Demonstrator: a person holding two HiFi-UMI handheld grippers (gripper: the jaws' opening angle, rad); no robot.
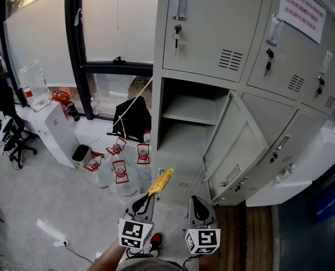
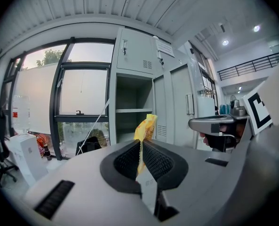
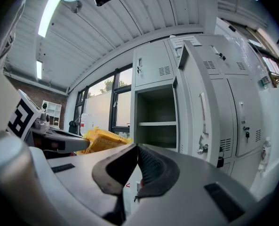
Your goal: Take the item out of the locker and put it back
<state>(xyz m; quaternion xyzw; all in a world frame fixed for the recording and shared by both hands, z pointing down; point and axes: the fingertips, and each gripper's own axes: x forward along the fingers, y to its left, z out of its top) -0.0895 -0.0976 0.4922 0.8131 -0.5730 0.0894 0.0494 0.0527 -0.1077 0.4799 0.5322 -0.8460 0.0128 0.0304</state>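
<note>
At far left in the head view, a black office chair stands by a white cabinet that carries a large clear water jug, all set against a dark-framed window. On the floor to their right is a cluster of water bottles with red-and-white handles, with a black bag just behind them at the foot of the window.

Low in the middle, the left gripper is clamped on a yellow packet. The left gripper view shows the ribbed pads pressed flat on the packet's lower edge while its upper part stands up above the jaws. The packet is outside the locker, held in front of the open compartment. A shelf crosses that grey compartment, and nothing can be seen on it.

Just beside the left one, the right gripper hangs with its jaws closed together and nothing between them, as the right gripper view confirms. Farther right, the compartment's door is swung wide open. The neighbouring locker doors are closed, some with keys in their locks.
</note>
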